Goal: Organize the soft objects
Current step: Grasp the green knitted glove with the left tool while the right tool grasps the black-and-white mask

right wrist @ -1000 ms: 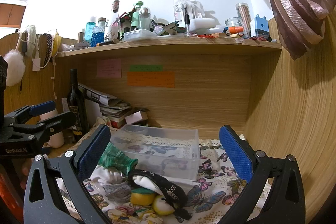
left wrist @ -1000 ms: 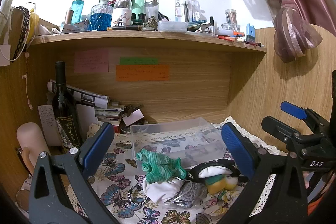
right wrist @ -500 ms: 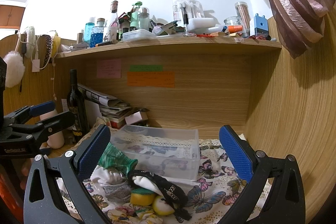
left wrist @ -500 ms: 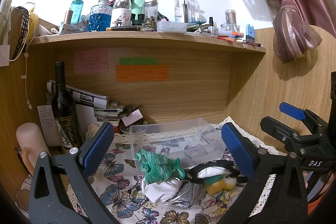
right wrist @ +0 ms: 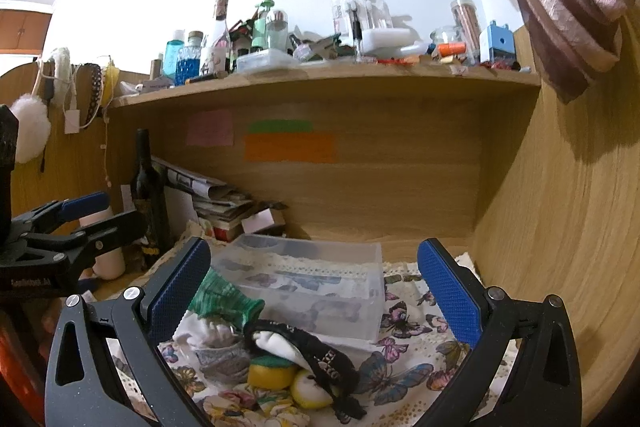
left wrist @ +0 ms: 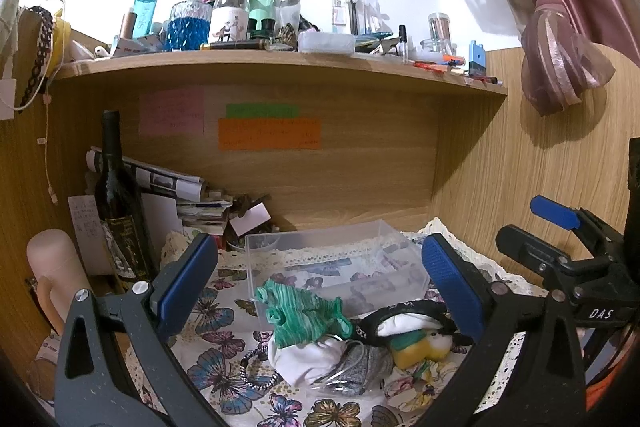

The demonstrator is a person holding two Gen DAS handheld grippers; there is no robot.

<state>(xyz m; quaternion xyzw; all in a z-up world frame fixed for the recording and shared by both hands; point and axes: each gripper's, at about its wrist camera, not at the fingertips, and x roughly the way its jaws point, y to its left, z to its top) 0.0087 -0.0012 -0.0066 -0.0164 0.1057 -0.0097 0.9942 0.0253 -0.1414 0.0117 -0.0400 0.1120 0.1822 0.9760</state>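
A pile of soft things lies on the butterfly cloth in front of a clear plastic box: a green striped sock, a white cloth, a grey sock, a yellow and green sponge and a black and white band. The pile also shows in the right wrist view, with the green sock, the sponge and the box. My left gripper is open and empty above the pile. My right gripper is open and empty too.
A dark wine bottle, stacked papers and a pink cylinder stand at the back left. A shelf crowded with bottles hangs overhead. A wooden wall closes the right side. A beaded bracelet lies by the pile.
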